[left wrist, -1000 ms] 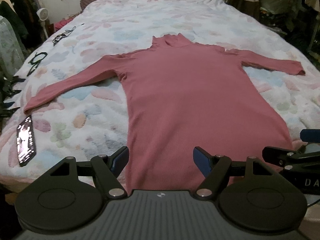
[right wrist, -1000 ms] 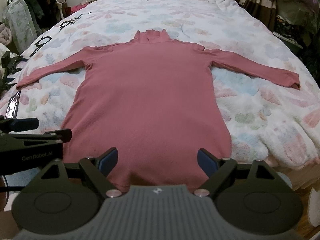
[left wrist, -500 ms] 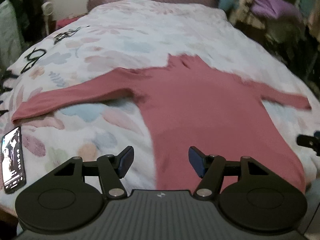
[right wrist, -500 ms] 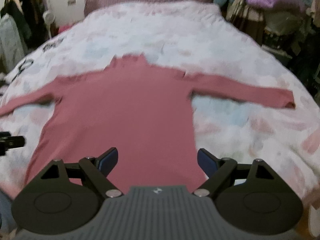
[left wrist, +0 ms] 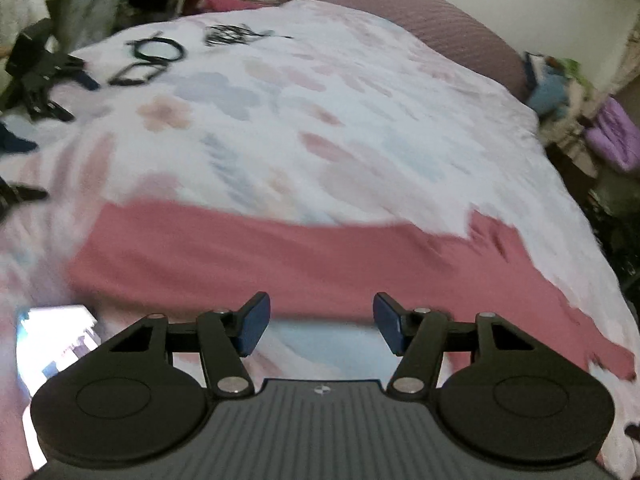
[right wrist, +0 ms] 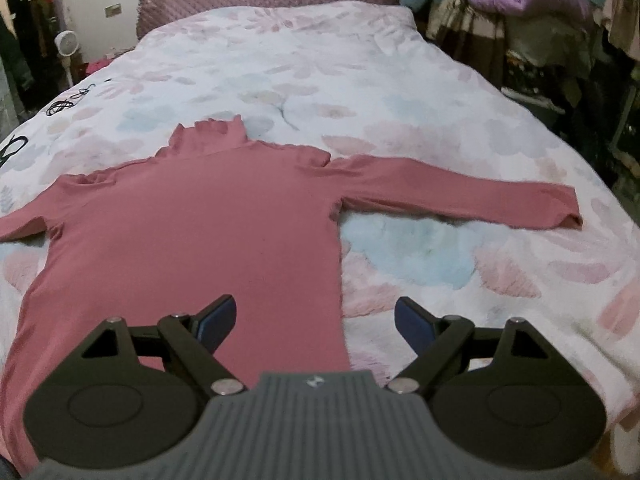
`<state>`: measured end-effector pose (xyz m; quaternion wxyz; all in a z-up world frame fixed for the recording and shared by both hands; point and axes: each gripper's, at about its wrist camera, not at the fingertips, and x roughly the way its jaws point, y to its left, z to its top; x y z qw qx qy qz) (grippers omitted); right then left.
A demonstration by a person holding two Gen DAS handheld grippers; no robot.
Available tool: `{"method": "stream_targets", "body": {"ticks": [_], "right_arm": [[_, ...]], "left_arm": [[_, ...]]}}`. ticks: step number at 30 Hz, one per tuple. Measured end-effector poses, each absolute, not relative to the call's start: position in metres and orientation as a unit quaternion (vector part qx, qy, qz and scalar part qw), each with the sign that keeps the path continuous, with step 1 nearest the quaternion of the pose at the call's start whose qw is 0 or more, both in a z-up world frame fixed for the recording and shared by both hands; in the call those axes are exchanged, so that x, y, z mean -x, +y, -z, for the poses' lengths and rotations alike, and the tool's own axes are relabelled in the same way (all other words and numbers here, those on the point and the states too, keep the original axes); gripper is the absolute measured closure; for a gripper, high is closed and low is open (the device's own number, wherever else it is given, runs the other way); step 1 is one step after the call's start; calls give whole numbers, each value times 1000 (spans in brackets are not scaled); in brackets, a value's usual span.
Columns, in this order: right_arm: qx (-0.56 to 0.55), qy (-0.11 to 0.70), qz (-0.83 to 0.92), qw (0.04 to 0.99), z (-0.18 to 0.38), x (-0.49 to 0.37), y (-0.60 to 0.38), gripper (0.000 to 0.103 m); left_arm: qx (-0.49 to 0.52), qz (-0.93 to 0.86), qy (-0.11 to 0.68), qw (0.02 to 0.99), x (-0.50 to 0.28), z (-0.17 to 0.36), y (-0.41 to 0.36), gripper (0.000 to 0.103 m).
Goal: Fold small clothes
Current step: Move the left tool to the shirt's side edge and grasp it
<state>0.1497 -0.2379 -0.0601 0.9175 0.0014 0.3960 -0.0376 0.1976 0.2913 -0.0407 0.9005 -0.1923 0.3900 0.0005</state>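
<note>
While the pink turtleneck (right wrist: pixel 192 240) lies flat on the floral bedspread (right wrist: pixel 320 72), both grippers have swung outward: the left gripper (left wrist: pixel 320 326) over its left sleeve (left wrist: pixel 248 256), the right gripper (right wrist: pixel 314 320) beside its right edge, both gaping, empty. Sleeve folds look next.

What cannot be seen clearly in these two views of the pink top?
- Left wrist view: motion blur smears the pink top; its left cuff edge is unclear.
- Right wrist view: the right hand-held gripper hides the hem; the left sleeve is cut off by the frame edge.
- Phone: screen unreadable.
</note>
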Motion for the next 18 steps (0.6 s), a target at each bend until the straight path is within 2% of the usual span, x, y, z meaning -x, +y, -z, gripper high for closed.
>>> {"method": "stream_targets", "body": {"ticks": [7,13,18], "right_arm": [[13,413,40,910,66,-168,-219,20],[25,421,31,906,65,-184,-204,20],[37,427,55,902,69,-197,-205,20]], "left_arm": [[229,-1,431,873,-230,38,384,34],[283,-32,454,845,-240,69,446,35],[331,-34,468,819,-238,100,467,36]]}}
